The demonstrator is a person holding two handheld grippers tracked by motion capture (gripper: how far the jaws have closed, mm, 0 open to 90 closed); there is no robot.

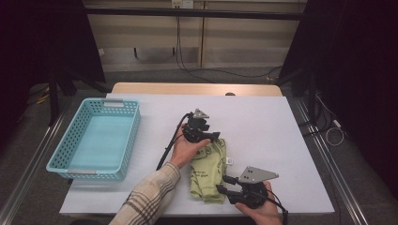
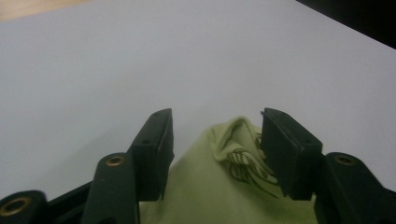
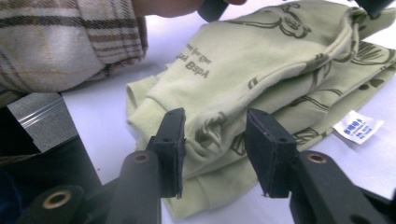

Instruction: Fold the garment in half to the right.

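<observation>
Lying folded on the white table (image 1: 263, 122), the pale green garment (image 1: 209, 171) runs its long axis from the person's near edge away toward the far side, tilted slightly to the right. Each end has a tool on it: the left gripper (image 1: 206, 137) sits at the far end, the right gripper (image 1: 224, 183) at the near right corner. In the left gripper view the jaws stand apart, with a bunched fold of the cloth (image 2: 233, 154) rising between them; the pads do not seem to press it, though the right-hand pad sits very close and contact there is hard to rule out. In the right gripper view the jaws likewise stand apart astride the folded edge (image 3: 210, 135), with a gap showing on both sides, so the cloth looks released. A white care label (image 3: 357, 127) pokes out on that side. The blue basket (image 1: 70, 154) stands well apart to the left, nearer the left hand (image 1: 187, 149), so carrying the bundle there would mean a sideways sweep across its long axis.
</observation>
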